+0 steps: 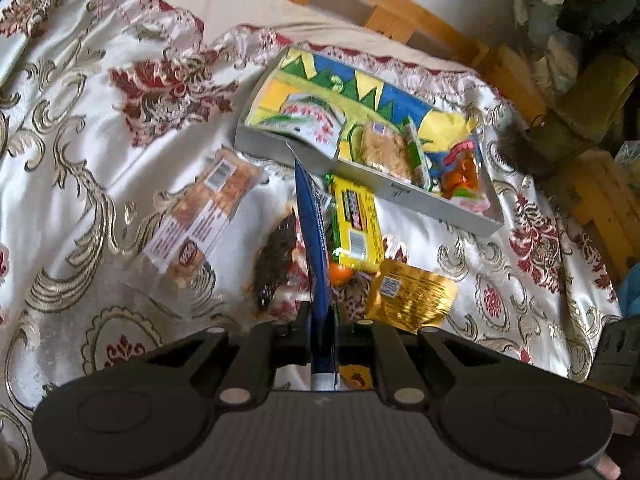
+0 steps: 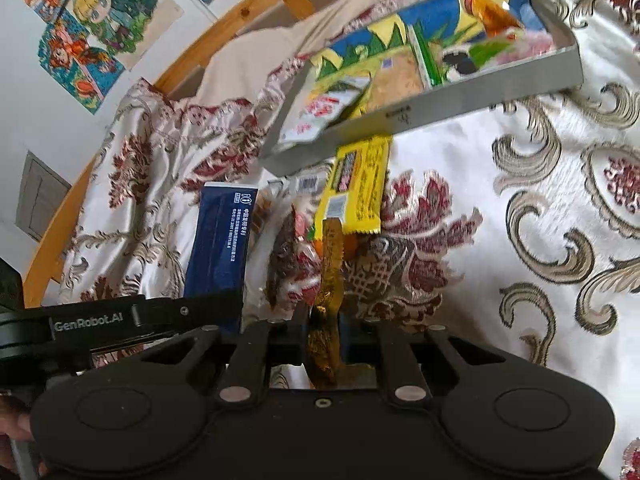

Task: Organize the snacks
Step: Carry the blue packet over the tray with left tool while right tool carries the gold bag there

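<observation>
My left gripper (image 1: pixel 322 320) is shut on a dark blue packet (image 1: pixel 314 240), held edge-on above the bedspread; the packet also shows in the right wrist view (image 2: pixel 220 252). My right gripper (image 2: pixel 324 320) is shut on a gold foil packet (image 2: pixel 330 280), which also shows in the left wrist view (image 1: pixel 412 294). A grey tray (image 1: pixel 400 190) with a colourful bottom lies ahead, also in the right wrist view (image 2: pixel 460 104), and holds several snacks. A yellow bar (image 1: pixel 356 226) lies just in front of the tray, seen too in the right wrist view (image 2: pixel 358 188).
A clear-wrapped pastry pack (image 1: pixel 204 216) and a dark snack (image 1: pixel 276 264) lie on the patterned bedspread (image 1: pixel 100 160). A small orange item (image 1: pixel 340 274) sits beside the yellow bar. A wooden bed frame (image 1: pixel 400 12) runs behind the tray. Drawings (image 2: pixel 92 28) hang on the wall.
</observation>
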Tool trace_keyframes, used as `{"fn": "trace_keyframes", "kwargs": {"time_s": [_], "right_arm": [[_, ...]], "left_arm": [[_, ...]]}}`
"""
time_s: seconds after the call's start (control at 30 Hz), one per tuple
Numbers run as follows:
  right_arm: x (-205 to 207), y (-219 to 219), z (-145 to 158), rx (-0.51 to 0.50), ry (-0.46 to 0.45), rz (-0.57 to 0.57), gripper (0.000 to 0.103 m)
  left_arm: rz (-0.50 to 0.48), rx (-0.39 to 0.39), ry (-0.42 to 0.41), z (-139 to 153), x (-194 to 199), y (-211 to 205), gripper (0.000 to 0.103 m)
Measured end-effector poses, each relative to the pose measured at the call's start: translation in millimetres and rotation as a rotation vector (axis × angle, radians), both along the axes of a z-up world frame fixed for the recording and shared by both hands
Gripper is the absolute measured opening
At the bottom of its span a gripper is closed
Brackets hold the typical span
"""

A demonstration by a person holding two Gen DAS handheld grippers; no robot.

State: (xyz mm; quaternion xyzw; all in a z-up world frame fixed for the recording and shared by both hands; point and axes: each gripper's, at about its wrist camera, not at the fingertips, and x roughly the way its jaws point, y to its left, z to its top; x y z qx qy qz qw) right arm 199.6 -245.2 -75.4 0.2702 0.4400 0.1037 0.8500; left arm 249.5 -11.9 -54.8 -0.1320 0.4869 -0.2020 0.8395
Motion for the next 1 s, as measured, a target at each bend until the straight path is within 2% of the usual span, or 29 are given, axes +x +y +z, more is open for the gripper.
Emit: {"fn": "trace_keyframes", "kwargs": {"time_s": [0.1, 0.17, 0.37, 0.57, 0.73, 0.83, 1.0], "right_arm": [[-2.1, -1.8, 9.4, -0.014, -0.039, -0.003, 0.015], [-3.4, -3.1, 20.9, -0.049, -0.095, -0.010, 0.015], [11.0, -21.0, 48.2, -0.065, -0.239, -0.073, 0.015], [57.8, -46.8, 53.7, -0.105, -0.378, -0.151, 0.015], [107.1, -68.1, 43.7, -0.074, -0.385, -0.206, 0.015], [133.5, -68.1, 32.4, -0.079, -0.371, -0.196, 0.015], [159.6, -58.0, 14.2, -0.045, -0.335, -0.147, 0.015]], "left_arm": [[0.007, 0.010, -0.034, 3.6, 0.6, -0.9, 0.010], [0.013, 0.020, -0.064, 7.3, 2.9, -2.5, 0.010], [0.023, 0.017, -0.177, 25.9, 26.7, -17.0, 0.010], [0.026, -0.076, -0.291, 45.4, 73.3, -39.9, 0.010], [0.073, -0.138, -0.315, 34.8, 118.5, -53.3, 0.010], [0.112, -0.195, -0.292, 16.2, 141.4, -48.6, 0.010], [0.161, -0.220, -0.265, -15.8, 168.9, -36.8, 0.010]]}}
